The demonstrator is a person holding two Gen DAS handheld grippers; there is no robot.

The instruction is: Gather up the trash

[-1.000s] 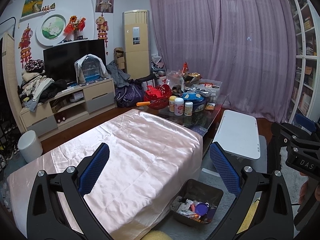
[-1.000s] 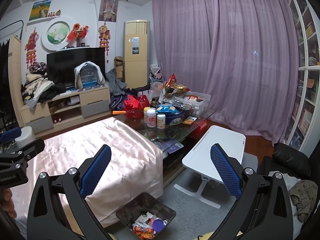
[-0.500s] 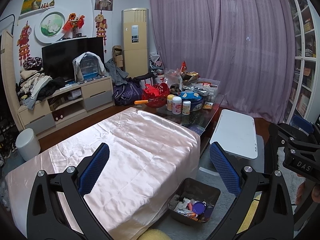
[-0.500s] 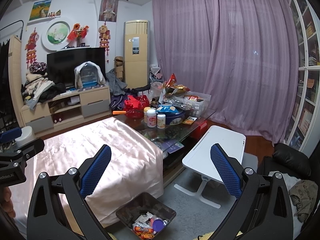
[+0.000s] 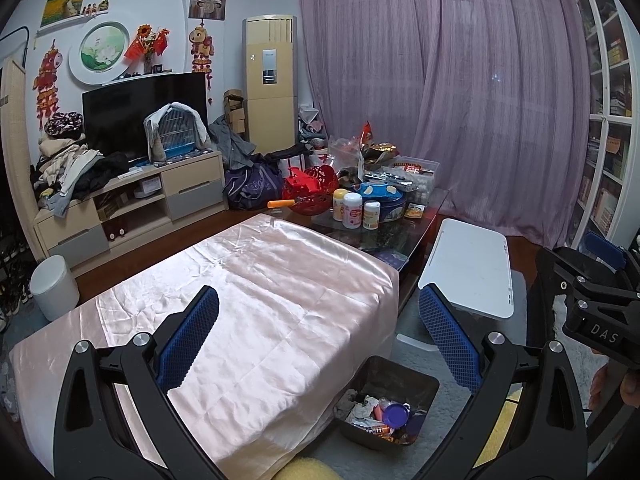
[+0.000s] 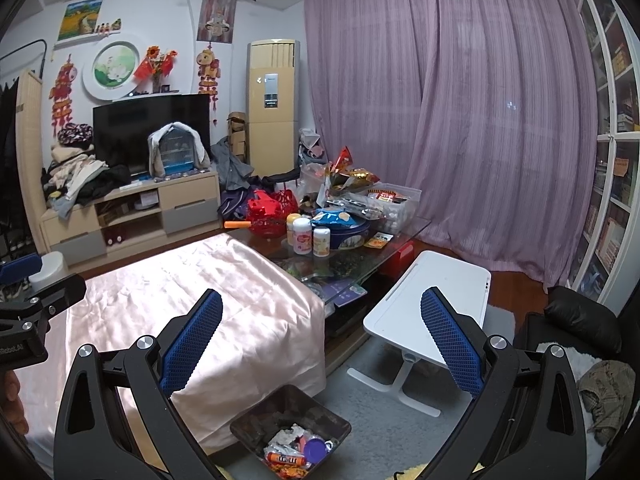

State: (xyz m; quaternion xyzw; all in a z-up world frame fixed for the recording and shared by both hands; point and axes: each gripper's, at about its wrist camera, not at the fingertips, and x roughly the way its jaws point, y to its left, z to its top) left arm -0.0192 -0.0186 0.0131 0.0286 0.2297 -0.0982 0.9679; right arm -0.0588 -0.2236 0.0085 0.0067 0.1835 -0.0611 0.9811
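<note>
— On the grey rug beside the pink-draped table [image 5: 256,304], what is sitting?

— 1 dark bin [image 6: 276,420] holding trash [image 6: 294,446].

— And the 2 tongs?

— Left gripper [image 5: 318,334] and right gripper [image 6: 322,336] are hanging spread wide, gripping nothing.

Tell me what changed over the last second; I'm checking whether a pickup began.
Nothing was grasped or released. The left gripper drifted slightly, its view sliding a little. The right gripper held steady. Both stay open and empty; the trash bin and pink-covered table are unmoved.
</note>
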